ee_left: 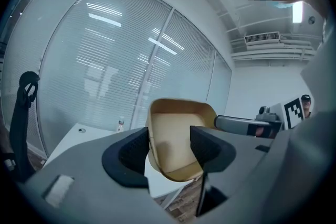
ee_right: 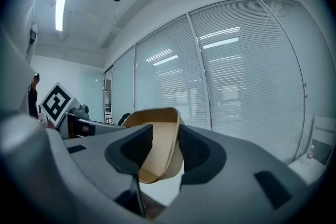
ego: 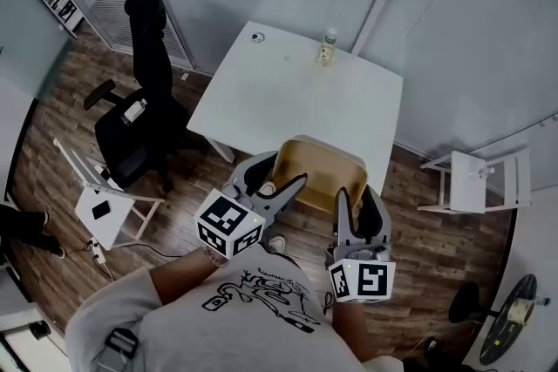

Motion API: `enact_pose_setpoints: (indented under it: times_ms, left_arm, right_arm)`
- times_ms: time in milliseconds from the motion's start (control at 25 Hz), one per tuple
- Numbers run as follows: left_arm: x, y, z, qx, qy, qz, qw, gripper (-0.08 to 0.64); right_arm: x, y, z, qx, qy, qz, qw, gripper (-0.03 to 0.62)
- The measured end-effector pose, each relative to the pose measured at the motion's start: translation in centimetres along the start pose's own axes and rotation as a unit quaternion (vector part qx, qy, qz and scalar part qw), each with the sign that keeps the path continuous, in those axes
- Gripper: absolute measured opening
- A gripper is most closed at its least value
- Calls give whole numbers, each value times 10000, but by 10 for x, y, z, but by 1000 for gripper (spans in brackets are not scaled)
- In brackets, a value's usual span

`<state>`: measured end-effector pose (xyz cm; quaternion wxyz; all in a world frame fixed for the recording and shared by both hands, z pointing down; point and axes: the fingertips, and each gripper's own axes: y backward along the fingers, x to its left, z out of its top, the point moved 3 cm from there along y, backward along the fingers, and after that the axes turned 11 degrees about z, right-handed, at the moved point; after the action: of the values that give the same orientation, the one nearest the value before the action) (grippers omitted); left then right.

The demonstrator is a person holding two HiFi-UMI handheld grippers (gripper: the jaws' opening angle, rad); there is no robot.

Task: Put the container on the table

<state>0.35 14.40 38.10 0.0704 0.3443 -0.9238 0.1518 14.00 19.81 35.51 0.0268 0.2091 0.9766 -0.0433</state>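
Container — tan, shallow, open side up — held in the air short of the white table, not yet set down. Pinched at opposite walls by left gripper and right gripper, each clenched on one wall — presumably to keep it level.

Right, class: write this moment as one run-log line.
phase: carry | left gripper: shut on container | right gripper: shut on container | container: aloft, not yet on table

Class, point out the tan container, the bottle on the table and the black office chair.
container (ego: pixel 318 174), head view, its inner floor.
bottle (ego: pixel 327 50), head view, its body.
office chair (ego: pixel 124 145), head view, its seat.
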Motion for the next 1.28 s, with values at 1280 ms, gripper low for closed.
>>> enact_pose_setpoints:
  times_ms: [1280]
  left_arm:
    - [167,-197,78,70,51,-244,9997,229]
  right_arm:
    - [-112,-245,15,180,24,-195,9996,147]
